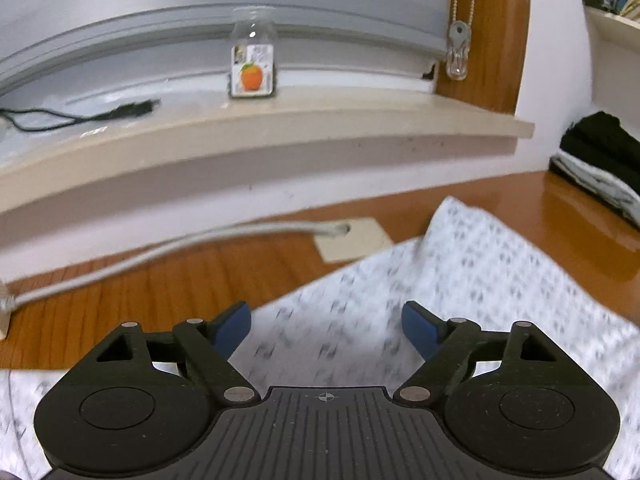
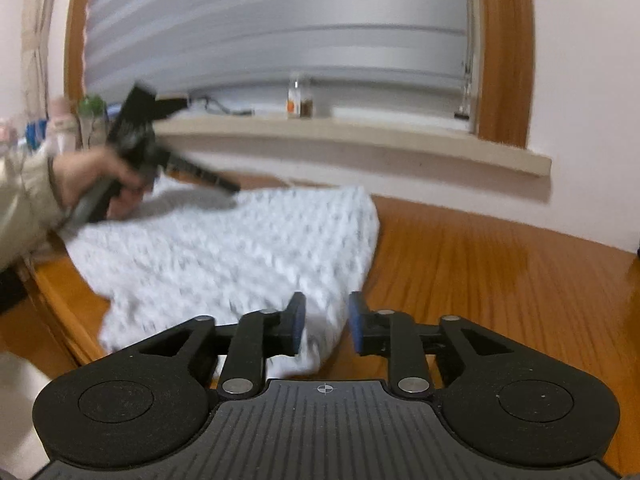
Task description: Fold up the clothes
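Regrasping between folds: left gripper (image 1: pixel 326 326) spread wide, empty, above white patterned garment (image 1: pixel 460 280); right gripper (image 2: pixel 326 326) part-open, pads apparently clear of its corner. Next: re-pinch edges.

Glossy wood table (image 2: pixel 500 264); knit cloth (image 2: pixel 248 248) (nubby).

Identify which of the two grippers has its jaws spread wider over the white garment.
The left gripper: its blue pads stand far apart, nothing between them. The right gripper shows only a narrow gap above the white garment.

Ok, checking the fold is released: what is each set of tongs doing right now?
Left tongs: open wide, holding nothing, above the white patterned cloth.
Right tongs: open, nothing gripped, cloth edge beneath them.
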### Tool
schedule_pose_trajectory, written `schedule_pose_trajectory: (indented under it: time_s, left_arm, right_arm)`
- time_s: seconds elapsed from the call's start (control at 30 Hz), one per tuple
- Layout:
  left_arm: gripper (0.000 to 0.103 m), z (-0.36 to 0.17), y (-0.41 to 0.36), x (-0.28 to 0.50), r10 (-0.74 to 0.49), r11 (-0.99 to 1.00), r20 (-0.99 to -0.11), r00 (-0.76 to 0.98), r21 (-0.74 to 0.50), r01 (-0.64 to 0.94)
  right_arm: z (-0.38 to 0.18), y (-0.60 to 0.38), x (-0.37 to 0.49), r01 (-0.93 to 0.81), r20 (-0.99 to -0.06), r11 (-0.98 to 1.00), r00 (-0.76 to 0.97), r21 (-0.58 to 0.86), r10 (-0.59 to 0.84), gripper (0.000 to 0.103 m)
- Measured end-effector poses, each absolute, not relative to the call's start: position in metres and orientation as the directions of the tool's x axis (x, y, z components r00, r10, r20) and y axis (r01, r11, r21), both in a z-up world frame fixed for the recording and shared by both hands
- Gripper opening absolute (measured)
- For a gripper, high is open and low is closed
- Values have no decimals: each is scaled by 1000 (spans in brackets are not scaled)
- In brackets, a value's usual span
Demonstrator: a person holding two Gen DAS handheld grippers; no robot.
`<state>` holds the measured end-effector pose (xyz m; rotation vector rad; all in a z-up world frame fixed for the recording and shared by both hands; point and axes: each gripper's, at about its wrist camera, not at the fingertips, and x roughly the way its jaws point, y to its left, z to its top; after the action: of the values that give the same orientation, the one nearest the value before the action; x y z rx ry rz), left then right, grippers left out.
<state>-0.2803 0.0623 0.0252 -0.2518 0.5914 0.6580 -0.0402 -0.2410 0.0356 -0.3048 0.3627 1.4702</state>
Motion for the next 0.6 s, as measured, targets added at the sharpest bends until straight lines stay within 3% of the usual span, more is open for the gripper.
schedule_pose_trajectory:
  time_s: [0.13, 0.4, 0.6]
  left_arm:
    - [89, 20, 57, -288, 501, 773, -590, 633, -24, -634]
    - [91, 14, 52, -279, 487, 791, -619, 616, 13, -612]
    - [90, 11, 50, -261, 479, 792, -629, 612, 9, -611]
  right_arm:
    - [43, -207, -47, -998, -402, 40, 18, 46, 915, 32]
    - [18, -126, -66, -998, -575, -19, 15, -53, 818, 33]
    - [14, -148, -25, -999, -587, 3, 29, -44, 809, 34]
